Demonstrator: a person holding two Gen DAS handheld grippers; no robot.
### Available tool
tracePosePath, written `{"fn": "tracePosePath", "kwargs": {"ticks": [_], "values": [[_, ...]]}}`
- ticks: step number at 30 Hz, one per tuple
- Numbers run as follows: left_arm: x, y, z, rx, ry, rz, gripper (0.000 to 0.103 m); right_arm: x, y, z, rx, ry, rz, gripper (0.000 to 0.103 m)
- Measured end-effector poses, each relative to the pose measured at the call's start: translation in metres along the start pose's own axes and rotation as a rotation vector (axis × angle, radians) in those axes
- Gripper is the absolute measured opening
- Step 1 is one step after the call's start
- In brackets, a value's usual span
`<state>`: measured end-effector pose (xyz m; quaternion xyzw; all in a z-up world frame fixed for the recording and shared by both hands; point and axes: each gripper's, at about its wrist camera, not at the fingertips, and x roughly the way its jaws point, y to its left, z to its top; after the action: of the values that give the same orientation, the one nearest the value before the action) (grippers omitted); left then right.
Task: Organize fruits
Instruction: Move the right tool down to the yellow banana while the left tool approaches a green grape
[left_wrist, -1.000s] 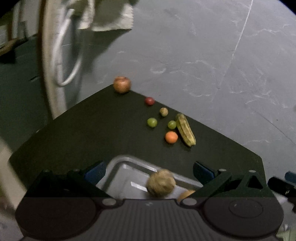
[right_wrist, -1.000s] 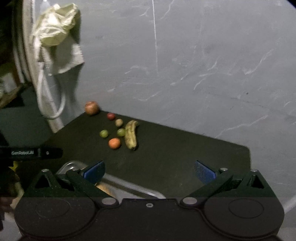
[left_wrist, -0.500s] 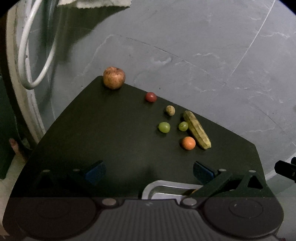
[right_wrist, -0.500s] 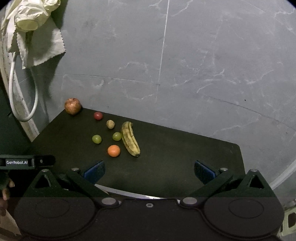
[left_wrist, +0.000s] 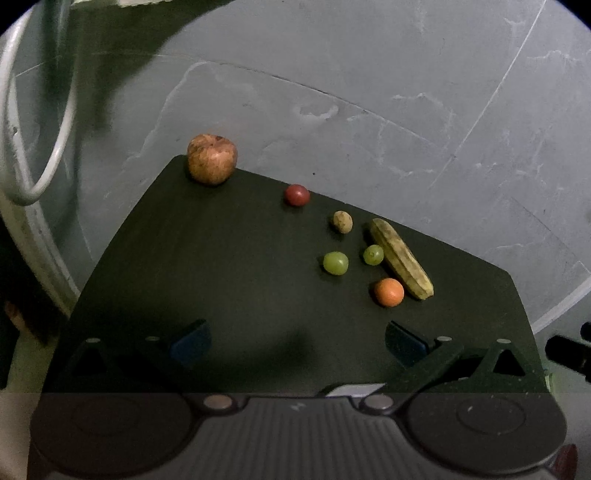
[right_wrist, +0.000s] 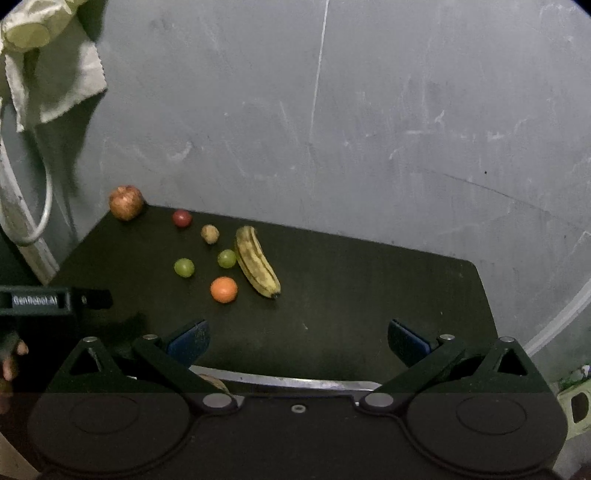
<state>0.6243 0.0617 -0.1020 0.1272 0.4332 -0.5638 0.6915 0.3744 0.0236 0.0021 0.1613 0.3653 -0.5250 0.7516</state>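
Observation:
Fruits lie on a black table (left_wrist: 221, 280): a brown-red apple (left_wrist: 211, 158) at the far left corner, a small red fruit (left_wrist: 296, 194), a small brown fruit (left_wrist: 343, 221), two green fruits (left_wrist: 335, 263) (left_wrist: 373, 254), an orange (left_wrist: 388, 292) and a spotted banana (left_wrist: 401, 257). The same fruits show in the right wrist view, with the apple (right_wrist: 126, 202), orange (right_wrist: 224, 289) and banana (right_wrist: 257, 261). My left gripper (left_wrist: 297, 338) is open and empty, short of the fruits. My right gripper (right_wrist: 298, 338) is open and empty. A metal tray rim (right_wrist: 288, 380) lies under it.
A grey marbled floor (right_wrist: 369, 129) surrounds the table. A white curved pipe (left_wrist: 40, 147) and a hanging cloth (right_wrist: 48, 66) stand at the left. The left gripper's body (right_wrist: 37, 300) shows at the left of the right wrist view.
Both grippers have risen and moved forward over the table. The metal tray with its fruit has slipped almost out of the left wrist view. The fruits now appear closer.

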Motion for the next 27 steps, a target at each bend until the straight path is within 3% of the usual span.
{"fn": "tracePosePath", "kwargs": {"ticks": [15,27], "values": [[0.034,-0.004,0.006,0.064,0.053,-0.001,0.102,0.033,-0.028,-0.007,0.066,0.041,-0.02,0.102],[0.044,-0.024,0.01,0.134,0.049,0.011,0.102,0.078,-0.063,0.005,0.069,0.04,0.121,0.102]]}}
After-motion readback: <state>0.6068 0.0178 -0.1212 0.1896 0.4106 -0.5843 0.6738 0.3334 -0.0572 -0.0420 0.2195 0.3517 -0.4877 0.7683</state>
